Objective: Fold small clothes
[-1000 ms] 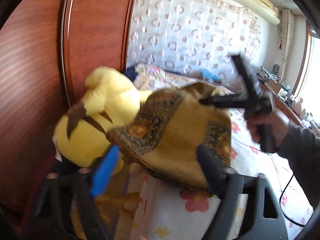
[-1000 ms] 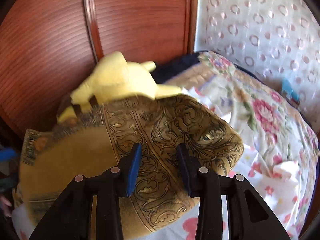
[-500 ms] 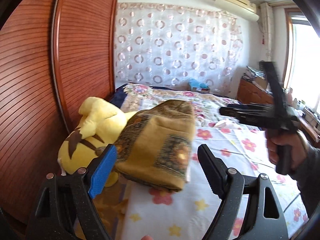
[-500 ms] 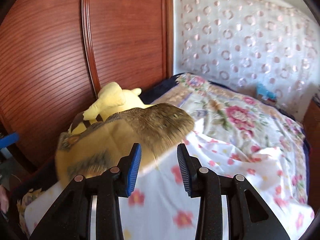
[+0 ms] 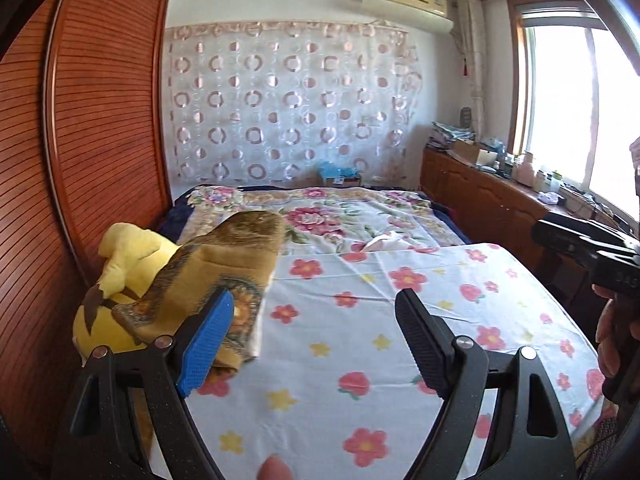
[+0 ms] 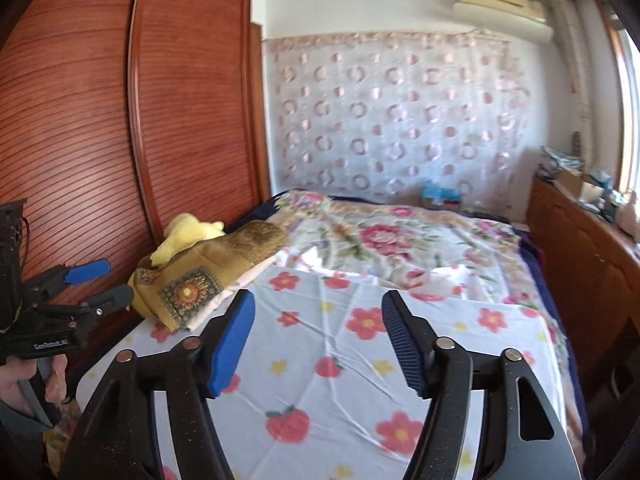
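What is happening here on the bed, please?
A person holds two grippers over a flowered sheet on the bed. The left gripper and the right gripper are both open and hold nothing. A folded mustard-brown patterned cloth lies at the sheet's left edge, against a yellow plush toy by the wooden wardrobe. No other garment to fold is clearly visible.

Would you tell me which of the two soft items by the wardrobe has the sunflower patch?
The folded brown cloth: a framed sunflower shows on its near end. The yellow plush toy behind it is plain.
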